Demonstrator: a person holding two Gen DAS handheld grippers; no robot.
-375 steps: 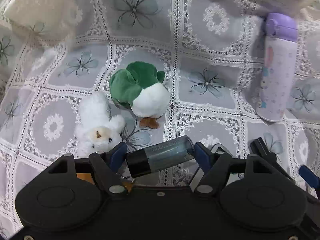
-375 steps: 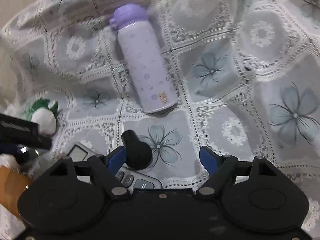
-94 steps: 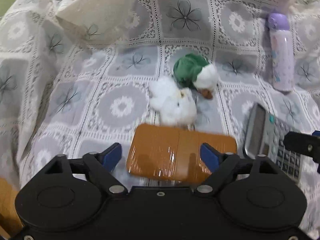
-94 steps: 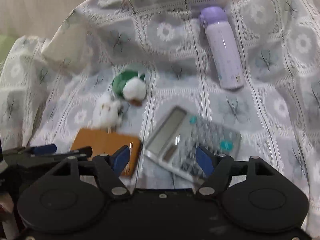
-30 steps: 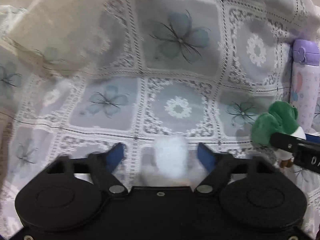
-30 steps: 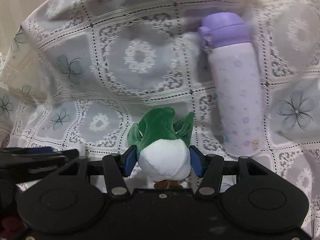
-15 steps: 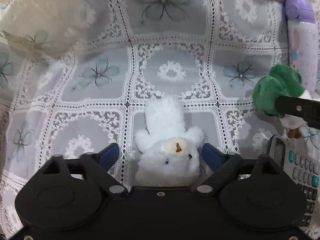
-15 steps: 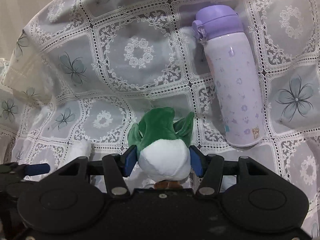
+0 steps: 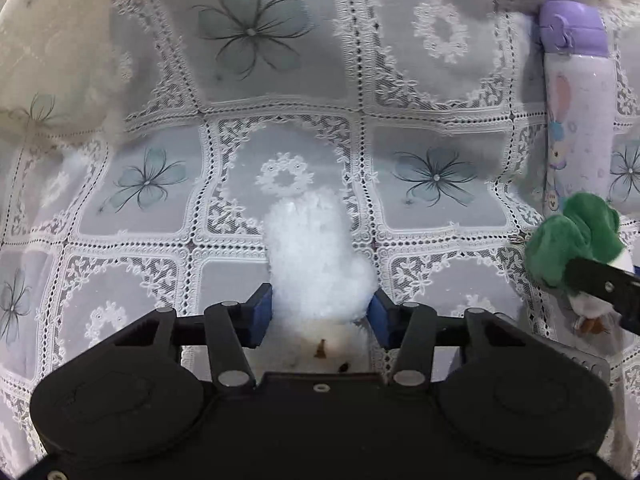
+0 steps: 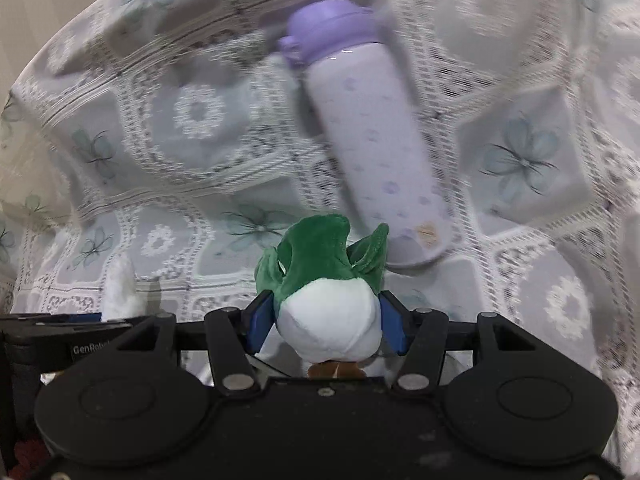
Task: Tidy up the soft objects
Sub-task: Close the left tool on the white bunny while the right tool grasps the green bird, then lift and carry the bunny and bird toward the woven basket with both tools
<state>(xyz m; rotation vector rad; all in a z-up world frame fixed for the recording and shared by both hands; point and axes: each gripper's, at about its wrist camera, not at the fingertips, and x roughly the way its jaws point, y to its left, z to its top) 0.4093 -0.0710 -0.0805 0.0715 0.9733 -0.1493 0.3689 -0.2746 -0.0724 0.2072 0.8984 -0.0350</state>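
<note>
A fluffy white plush toy lies on the lace cloth between the blue pads of my left gripper. Its jaws are closing and the pads press into the toy's sides. Its small orange beak shows just above the gripper body. A green and white plush duck sits in my right gripper, whose pads are shut on its white belly. In the left wrist view the plush duck appears at the right edge, behind a black finger of the right gripper. The white plush toy's tip shows at the left of the right wrist view.
A lilac bottle with a purple cap lies on the grey flowered lace cloth beyond the duck; the lilac bottle is at the far right of the left wrist view. A cream fold of cloth rises at the back left.
My left gripper's jaws have closed in from wide apart onto the white plush toy. The right gripper kept its hold on the duck and shifted, with the bottle now blurred and nearer the middle.
</note>
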